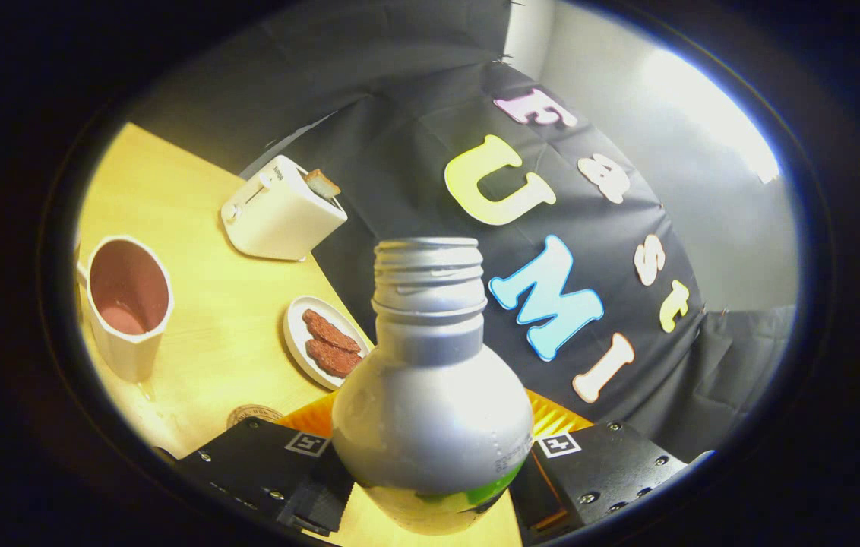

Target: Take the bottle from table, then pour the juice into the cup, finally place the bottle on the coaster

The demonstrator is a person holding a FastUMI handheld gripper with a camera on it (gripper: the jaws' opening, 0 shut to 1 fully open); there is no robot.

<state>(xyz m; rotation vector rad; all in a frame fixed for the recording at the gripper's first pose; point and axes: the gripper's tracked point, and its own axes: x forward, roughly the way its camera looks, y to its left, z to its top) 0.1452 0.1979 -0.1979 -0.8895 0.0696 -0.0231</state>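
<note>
Silver bottle [430,395], cap off, threaded neck bare and open, a green band low on the body; held upright between the gripper [434,475] fingers, clamped from both sides. White cup [128,308] with a pinkish-brown inside, at ten o'clock from the bottle, standing on the wooden table, well apart. Round brown coaster [255,415], partly hidden, at nine o'clock, just beyond the left finger.

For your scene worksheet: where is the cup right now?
In the gripper view, the cup stands on the wooden table, beyond the claw, off to the bottle's left, near the toaster and the plate.
</note>
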